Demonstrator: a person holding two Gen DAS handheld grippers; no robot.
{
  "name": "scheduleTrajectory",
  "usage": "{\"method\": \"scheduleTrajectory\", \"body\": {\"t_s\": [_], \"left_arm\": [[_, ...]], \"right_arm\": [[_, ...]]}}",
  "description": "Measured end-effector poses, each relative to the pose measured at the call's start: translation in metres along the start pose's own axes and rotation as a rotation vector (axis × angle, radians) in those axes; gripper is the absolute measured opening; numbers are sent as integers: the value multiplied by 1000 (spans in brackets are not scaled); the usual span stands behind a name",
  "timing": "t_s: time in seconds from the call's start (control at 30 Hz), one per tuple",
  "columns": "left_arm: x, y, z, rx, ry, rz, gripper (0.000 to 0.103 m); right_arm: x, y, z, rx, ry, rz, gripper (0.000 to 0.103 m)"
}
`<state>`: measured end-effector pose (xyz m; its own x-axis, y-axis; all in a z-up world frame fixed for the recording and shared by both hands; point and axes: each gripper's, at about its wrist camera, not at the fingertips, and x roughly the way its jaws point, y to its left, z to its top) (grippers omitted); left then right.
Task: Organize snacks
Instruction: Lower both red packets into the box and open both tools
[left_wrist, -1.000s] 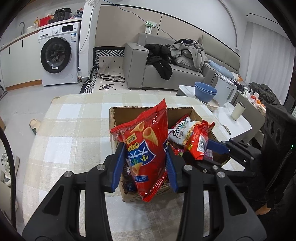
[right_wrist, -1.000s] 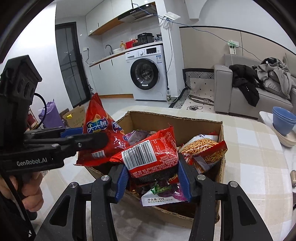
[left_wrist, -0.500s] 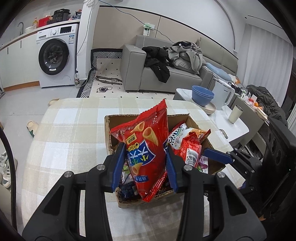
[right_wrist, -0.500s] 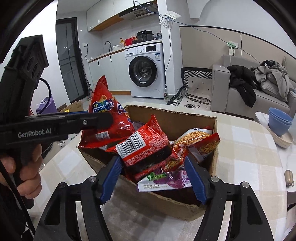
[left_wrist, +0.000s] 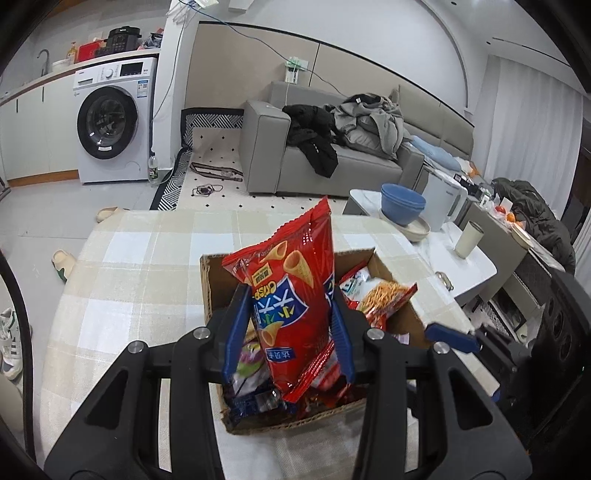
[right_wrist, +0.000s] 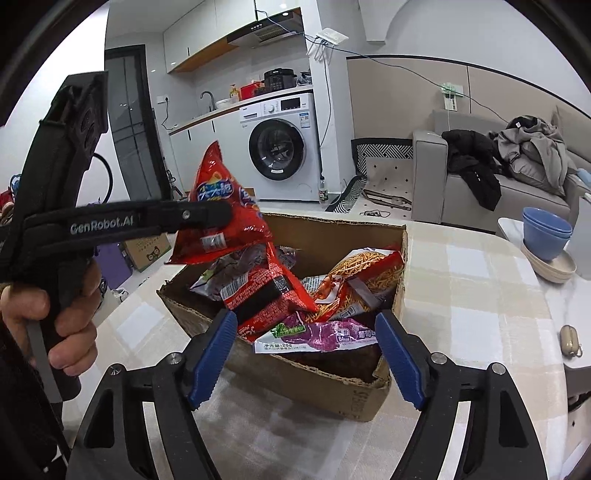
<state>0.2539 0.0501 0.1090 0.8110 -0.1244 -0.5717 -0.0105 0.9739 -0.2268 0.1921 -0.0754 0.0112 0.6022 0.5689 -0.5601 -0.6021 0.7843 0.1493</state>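
1. Snacks are sitting in an open cardboard box (right_wrist: 295, 373) on a desk (left_wrist: 122, 280) covered with a beige checked cloth.
2. The left hand-held gripper (left_wrist: 288, 332) is pinching a red bag of cone-shaped crisps (left_wrist: 291, 295) between its blue pads and holding it upright above the box's near end, clear of the packets below.
3. In the right wrist view, a person's hand (right_wrist: 55, 317) is gripping the handle of that left hand-held gripper (right_wrist: 218, 214), with the red bag (right_wrist: 225, 214) hanging over the box's far left corner.
4. The right hand-held gripper (right_wrist: 306, 354) is opening its jaws just before the box's near wall; nothing is pressing against its pads.
5. Just beyond its fingertips a red packet with a black band (right_wrist: 269, 295) is lying in the box, tilted over a purple and white packet (right_wrist: 321, 334).
6. An orange bag of thin sticks (right_wrist: 365, 277) is leaning toward the box's right wall.
7. Blue bowls (right_wrist: 546, 232) are standing stacked on a side table to the right.
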Motion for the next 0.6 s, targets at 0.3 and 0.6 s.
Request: {"method": "scheduleTrajectory", "body": {"t_s": [0.3, 0.6], "left_arm": [[23, -15, -2, 45, 77, 15, 51], [-1, -20, -22, 101, 85, 14, 78]], "right_arm": [[-12, -7, -3, 23, -20, -22, 80], [-15, -14, -7, 60, -28, -29, 81]]}}
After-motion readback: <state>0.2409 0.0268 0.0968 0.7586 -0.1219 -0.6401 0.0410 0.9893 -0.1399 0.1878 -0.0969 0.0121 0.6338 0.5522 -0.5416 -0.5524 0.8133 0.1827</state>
